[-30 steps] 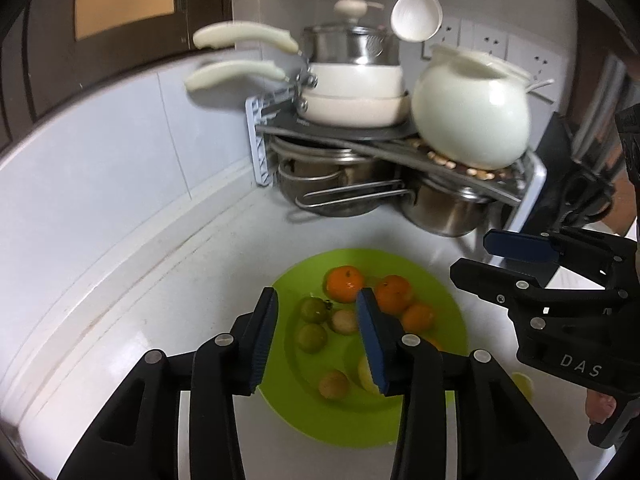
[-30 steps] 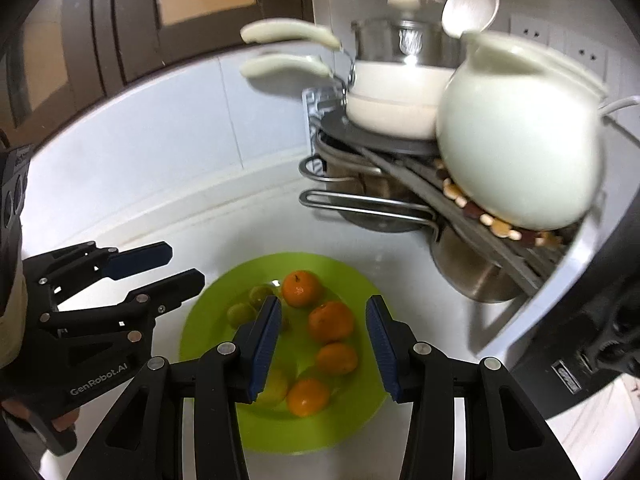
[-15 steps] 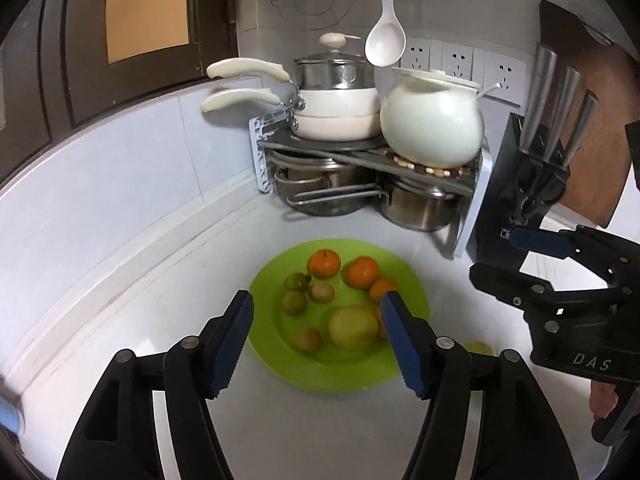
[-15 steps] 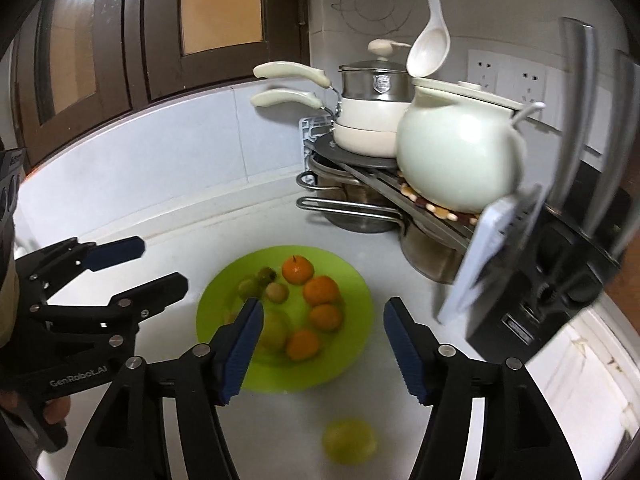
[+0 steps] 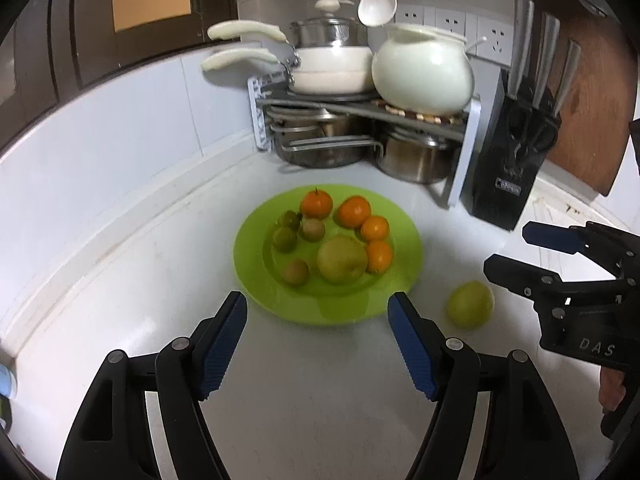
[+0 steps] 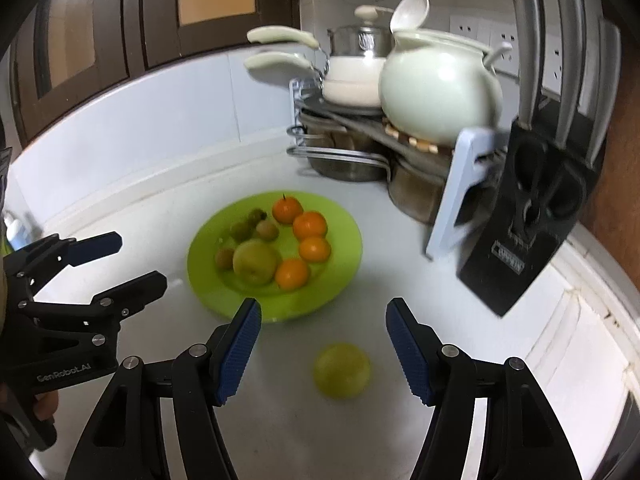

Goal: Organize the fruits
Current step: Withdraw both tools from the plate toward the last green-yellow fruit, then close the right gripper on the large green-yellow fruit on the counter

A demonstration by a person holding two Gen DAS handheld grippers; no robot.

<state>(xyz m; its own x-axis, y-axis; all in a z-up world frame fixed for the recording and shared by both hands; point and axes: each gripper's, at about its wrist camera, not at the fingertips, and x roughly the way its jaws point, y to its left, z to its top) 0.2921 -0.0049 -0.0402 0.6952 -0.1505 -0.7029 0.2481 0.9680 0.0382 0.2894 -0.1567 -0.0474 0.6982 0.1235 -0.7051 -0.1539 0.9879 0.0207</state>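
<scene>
R hand-held gripper (image 5: 520, 252) label: "DAS"

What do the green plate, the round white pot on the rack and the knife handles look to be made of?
Green plate: probably plastic, uniform lime colour with a soft sheen. Round white pot: likely glazed ceramic or enamel, smooth with soft highlights; cannot tell which. Knife handles: seemingly brushed metal, silvery-grey with a dull sheen.

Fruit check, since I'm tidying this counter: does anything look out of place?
Yes. One yellow-green fruit lies on the bare counter, apart from the green plate that holds all the other fruit. It sits in front of the open right gripper.
</scene>
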